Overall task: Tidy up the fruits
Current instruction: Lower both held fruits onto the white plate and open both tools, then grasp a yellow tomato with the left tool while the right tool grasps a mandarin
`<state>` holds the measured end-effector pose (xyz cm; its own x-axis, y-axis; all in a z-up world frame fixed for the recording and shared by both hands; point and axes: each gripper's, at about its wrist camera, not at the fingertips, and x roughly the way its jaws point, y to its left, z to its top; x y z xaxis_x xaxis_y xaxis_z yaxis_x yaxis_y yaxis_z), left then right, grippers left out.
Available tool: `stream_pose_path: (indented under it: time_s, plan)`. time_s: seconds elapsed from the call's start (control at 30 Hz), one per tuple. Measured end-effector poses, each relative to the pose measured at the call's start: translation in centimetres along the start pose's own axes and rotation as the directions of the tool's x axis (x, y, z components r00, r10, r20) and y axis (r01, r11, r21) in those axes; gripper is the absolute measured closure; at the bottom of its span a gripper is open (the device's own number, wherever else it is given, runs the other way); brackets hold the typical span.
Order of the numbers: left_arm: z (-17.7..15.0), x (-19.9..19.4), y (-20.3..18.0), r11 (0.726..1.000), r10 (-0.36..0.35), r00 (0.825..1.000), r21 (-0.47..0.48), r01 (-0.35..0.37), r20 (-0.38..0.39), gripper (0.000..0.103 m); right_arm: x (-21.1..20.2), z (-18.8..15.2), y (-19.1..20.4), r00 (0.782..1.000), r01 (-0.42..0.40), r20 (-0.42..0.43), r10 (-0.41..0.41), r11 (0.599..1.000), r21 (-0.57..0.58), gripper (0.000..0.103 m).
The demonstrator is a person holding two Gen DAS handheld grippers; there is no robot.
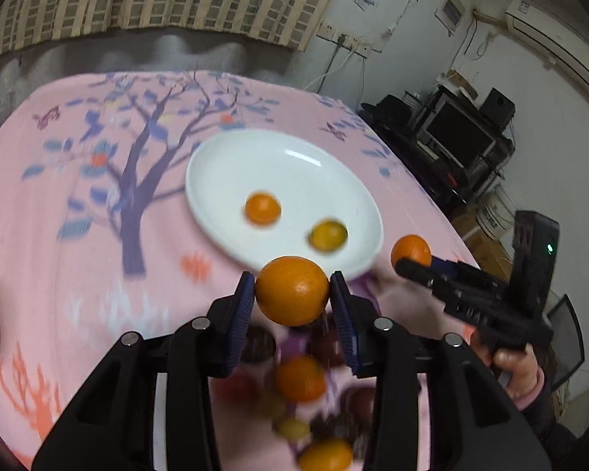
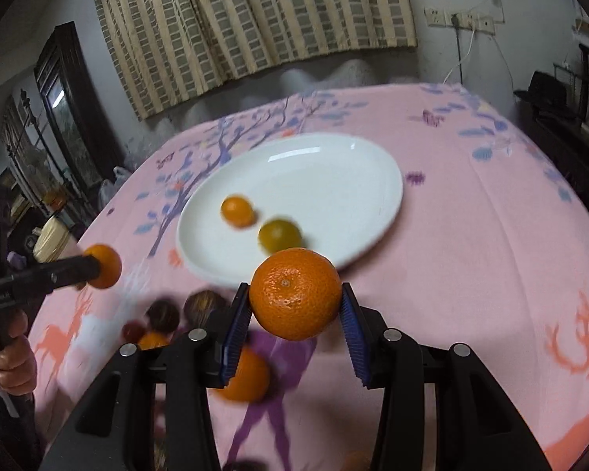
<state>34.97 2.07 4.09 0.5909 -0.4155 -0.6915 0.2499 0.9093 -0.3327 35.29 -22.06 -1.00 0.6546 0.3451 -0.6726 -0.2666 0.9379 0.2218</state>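
Observation:
My left gripper (image 1: 292, 294) is shut on an orange mandarin (image 1: 292, 290), held above the pink cloth just short of the white plate (image 1: 294, 165). My right gripper (image 2: 296, 300) is shut on another mandarin (image 2: 294, 293), also near the plate's (image 2: 326, 165) front rim. On the plate lie an orange mandarin (image 1: 262, 208) (image 2: 237, 210) and a yellow-green one (image 1: 328, 235) (image 2: 279, 235). Each gripper shows in the other's view: the right one (image 1: 412, 255) at the right, the left one (image 2: 102, 266) at the left.
A pile of loose fruit lies on the cloth below the grippers: orange mandarins (image 1: 300, 377) (image 2: 245, 376) and dark plums (image 2: 161, 316). The pink patterned tablecloth (image 1: 59, 235) covers the round table. A curtain hangs behind, and a TV stand (image 1: 459, 137) is at the right.

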Motion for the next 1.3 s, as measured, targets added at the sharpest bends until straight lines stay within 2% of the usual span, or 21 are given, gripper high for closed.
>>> stream_pose_path:
  time_s: [0.13,0.3,0.33,0.37,0.4,0.43,0.53,0.6,0.63,0.7,0.77,0.83,0.97,1.13,1.23,1.3]
  plan:
    - [2.8,5.1,-0.4,0.994,0.106,0.994,0.034,-0.105,-0.026,0.064,3.5,2.4,-0.8,1.000,0.018,-0.003,-0.018,1.000,0.021,0.057]
    - [3.6,8.2,0.1,0.990,0.134,0.988,0.045,-0.131,-0.071,0.064,6.1,3.3,-1.1,0.999,0.014,-0.036,-0.013,1.000,0.019,0.056]
    - [3.7,8.6,0.2,0.987,0.152,0.985,0.057,-0.148,-0.082,0.064,6.1,3.3,-1.1,1.000,0.011,-0.029,-0.010,1.000,0.018,0.053]
    - [3.8,8.8,0.3,0.985,0.166,0.982,0.064,-0.161,-0.086,0.064,5.9,3.3,-1.0,1.000,0.010,-0.028,-0.010,1.000,0.015,0.044]
    - [3.8,8.8,0.3,0.984,0.174,0.981,0.062,-0.169,-0.084,0.062,5.5,3.2,-0.9,1.000,0.007,-0.022,-0.007,1.000,0.012,0.043]
    - [3.7,8.6,0.5,0.984,0.174,0.981,0.054,-0.170,-0.081,0.060,5.0,3.1,-0.7,1.000,0.002,-0.015,-0.002,1.000,0.010,0.042]
    - [3.0,6.4,0.7,0.985,0.174,0.984,0.005,-0.174,-0.042,0.042,2.6,2.6,0.0,1.000,-0.021,0.009,0.022,1.000,-0.008,0.040]
    - [1.7,3.9,0.4,0.978,0.208,0.978,0.011,-0.208,0.003,0.029,1.0,1.7,0.8,0.999,-0.030,0.017,0.031,0.999,-0.036,0.035]
    - [1.2,2.8,0.2,0.974,0.224,0.974,0.017,-0.225,0.024,0.026,0.4,1.2,1.2,0.999,-0.033,0.017,0.034,0.998,-0.053,0.034]
    - [-0.8,0.1,0.1,0.965,0.262,0.962,0.007,-0.264,0.079,0.012,-0.6,0.0,2.2,0.999,-0.044,0.005,0.044,0.994,-0.095,0.033]
    - [-2.9,-2.0,0.5,0.966,0.260,0.959,-0.031,-0.258,0.110,0.012,-1.2,-1.7,2.9,0.998,-0.064,-0.022,0.062,0.991,-0.117,0.033]
    - [-5.1,-3.1,0.9,0.970,0.240,0.965,-0.055,-0.236,0.106,0.011,-1.5,-3.3,3.2,0.996,-0.076,-0.054,0.070,0.990,-0.120,0.033]
    - [-8.6,-3.1,1.9,0.956,0.283,0.959,-0.093,-0.279,0.034,0.011,-1.5,-5.2,4.0,0.994,-0.056,-0.101,0.041,0.986,-0.157,0.033]
    - [-9.3,-3.8,2.0,0.942,0.331,0.942,-0.085,-0.326,0.056,0.009,-0.9,-5.8,4.7,0.990,-0.064,-0.139,0.037,0.978,-0.199,0.033]
    - [-9.4,-3.7,1.9,0.939,0.340,0.939,-0.077,-0.336,0.046,0.009,-0.5,-6.2,5.1,0.987,-0.070,-0.158,0.036,0.973,-0.218,0.035]
    - [-9.4,-3.6,2.0,0.939,0.340,0.940,-0.072,-0.337,0.036,0.008,-0.2,-6.3,5.2,0.986,-0.071,-0.166,0.034,0.971,-0.227,0.040]
